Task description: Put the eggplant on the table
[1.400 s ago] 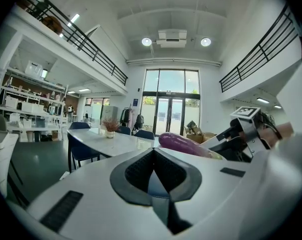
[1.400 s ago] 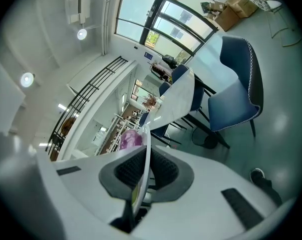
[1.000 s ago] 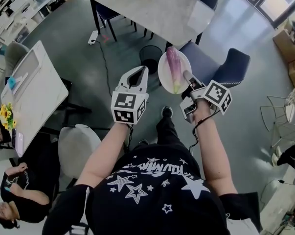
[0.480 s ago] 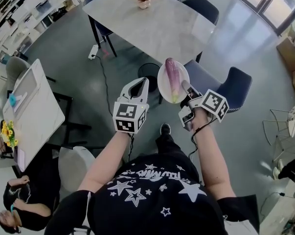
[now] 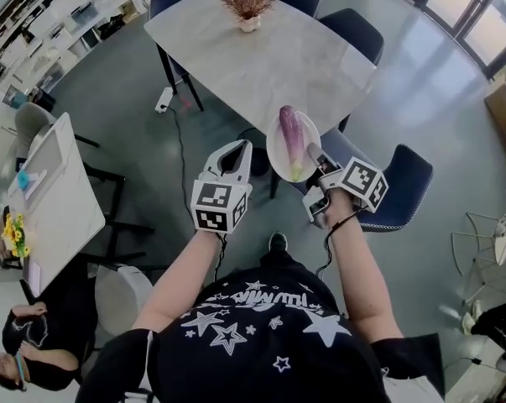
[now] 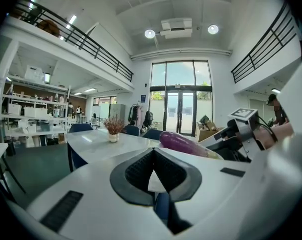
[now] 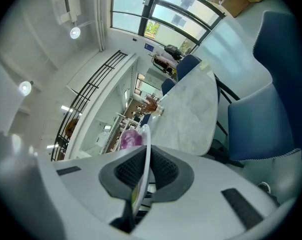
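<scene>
Eggplant on a plate, held at the counter's near edge

The counter (image 5: 261,57) spreads at 12 o'clock, with a flower pot (image 5: 249,7) by its far edge. A blue chair (image 5: 399,183) sits at 4 o'clock of the plate (image 5: 273,149). The plate's rim is clenched in the right tool (image 5: 314,154), and the eggplant (image 5: 291,137) lies along it. At the plate's 9 o'clock, the left tool (image 5: 238,147) is clenched on nothing.
</scene>
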Available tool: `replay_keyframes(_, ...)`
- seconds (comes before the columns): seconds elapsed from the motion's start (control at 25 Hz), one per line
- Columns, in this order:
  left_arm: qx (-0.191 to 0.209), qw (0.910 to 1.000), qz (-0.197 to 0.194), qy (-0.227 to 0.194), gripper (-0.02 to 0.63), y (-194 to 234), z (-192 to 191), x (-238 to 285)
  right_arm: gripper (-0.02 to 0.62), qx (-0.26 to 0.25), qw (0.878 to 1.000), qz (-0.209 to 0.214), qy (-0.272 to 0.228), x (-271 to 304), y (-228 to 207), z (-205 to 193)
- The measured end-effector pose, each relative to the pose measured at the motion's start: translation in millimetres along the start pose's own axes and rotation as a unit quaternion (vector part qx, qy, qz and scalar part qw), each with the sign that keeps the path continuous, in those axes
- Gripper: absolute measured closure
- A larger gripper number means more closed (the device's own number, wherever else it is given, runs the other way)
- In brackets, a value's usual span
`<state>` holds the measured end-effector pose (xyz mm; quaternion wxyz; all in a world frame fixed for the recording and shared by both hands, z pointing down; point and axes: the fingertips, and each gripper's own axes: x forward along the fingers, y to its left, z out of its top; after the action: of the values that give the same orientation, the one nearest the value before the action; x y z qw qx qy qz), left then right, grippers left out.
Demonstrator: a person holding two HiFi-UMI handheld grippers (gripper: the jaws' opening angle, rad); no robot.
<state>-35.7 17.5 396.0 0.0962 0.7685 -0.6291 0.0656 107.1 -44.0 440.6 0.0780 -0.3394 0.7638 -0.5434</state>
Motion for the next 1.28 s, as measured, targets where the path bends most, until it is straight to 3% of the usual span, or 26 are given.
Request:
replay_keyframes(0.32,-0.005,0.9999,0.013,0.004,0.598,-6,7,56,0.568,0.001,1.0,0.009,0.025,32,-20,42)
replay_keyframes(0.76,-0.006,0.9996,0.028,0.005,0.598,4,16,88,0.568,0.014,0.999,0.011,0.043,63,-34,64)
replay_keyframes(1.28,-0.009,0.9997,-0.014,0.017,0.598,61,19,168,0.568,0.021,1.0,-0.017,0.009,135,-45,104)
